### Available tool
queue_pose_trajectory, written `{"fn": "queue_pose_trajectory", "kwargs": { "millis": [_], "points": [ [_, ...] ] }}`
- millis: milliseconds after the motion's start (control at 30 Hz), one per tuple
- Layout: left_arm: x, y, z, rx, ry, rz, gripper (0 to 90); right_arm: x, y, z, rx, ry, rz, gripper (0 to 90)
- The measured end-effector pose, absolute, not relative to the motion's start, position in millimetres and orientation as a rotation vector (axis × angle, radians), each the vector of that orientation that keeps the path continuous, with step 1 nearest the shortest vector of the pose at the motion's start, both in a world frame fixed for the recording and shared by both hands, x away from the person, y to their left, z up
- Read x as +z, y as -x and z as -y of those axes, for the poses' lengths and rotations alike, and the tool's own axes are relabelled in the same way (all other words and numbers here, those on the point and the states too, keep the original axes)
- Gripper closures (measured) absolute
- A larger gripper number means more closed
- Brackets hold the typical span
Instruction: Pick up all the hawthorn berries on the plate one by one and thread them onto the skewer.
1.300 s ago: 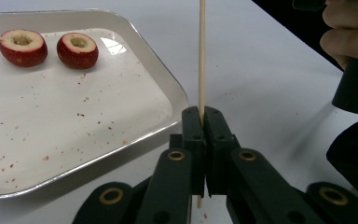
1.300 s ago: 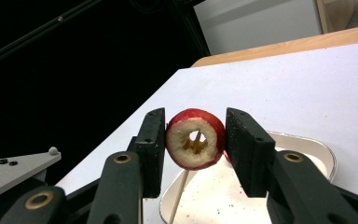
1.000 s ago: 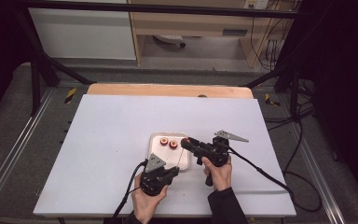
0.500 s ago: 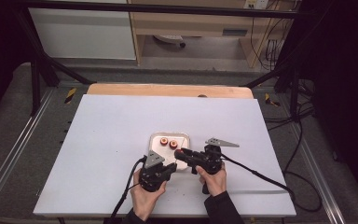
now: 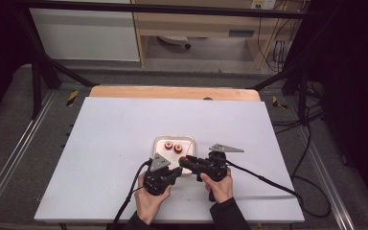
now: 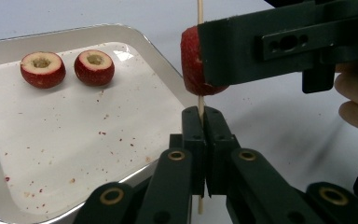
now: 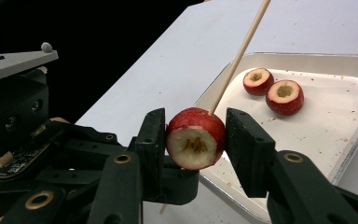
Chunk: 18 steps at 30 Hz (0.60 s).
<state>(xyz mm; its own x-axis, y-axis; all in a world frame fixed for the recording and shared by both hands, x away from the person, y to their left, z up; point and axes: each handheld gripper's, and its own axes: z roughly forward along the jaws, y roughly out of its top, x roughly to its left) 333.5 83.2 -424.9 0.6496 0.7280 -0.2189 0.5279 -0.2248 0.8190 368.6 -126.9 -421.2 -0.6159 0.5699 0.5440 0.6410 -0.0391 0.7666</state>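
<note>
Pinching a thin wooden skewer (image 6: 200,109) is what the left gripper (image 6: 200,122) is up to, jaws clamped tight together on the stick, which runs straight up out of the pads. Right above those jaws the skewer goes through a cored red fruit (image 6: 193,63), and that fruit sits squeezed between the pads of the right gripper (image 7: 195,142), which comes in from the side in the left gripper view. So both are busy: left closed on the stick, right closed on the fruit.

From the right gripper view you can see the cut face of the fruit pointing back at the camera, hollow middle and all, with the skewer (image 7: 237,60) poking out of its top and slanting up and away. The left gripper (image 7: 168,184) sits just below and behind the fruit there.

Past the grippers, a bit further out, is a shallow white tray (image 6: 65,149) with two more cored fruit halves (image 6: 43,69) (image 6: 94,67) lying side by side, cut sides up, near its far edge. Little red flecks are scattered over the tray floor.

From the high view, both hands meet just at the near edge of the tray (image 5: 190,140) on the white counter (image 5: 110,139), left gripper (image 5: 175,171) and right gripper (image 5: 186,161) practically touching.
</note>
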Motion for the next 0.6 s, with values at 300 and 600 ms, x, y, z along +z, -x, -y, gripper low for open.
{"fn": "queue_pose_trajectory", "kwargs": {
  "millis": [300,600],
  "points": [
    [-424.8,-327.6,-101.4,0.311,-1.935,-0.98,88.5,-408.9,-374.6,138.7,-1.786,1.325,2.237,33.9],
    [-428.9,-321.1,-125.8,0.351,-1.96,-1.003,88.4,-406.6,-388.4,150.2,-1.622,1.288,2.499,13.2]
  ]
}}
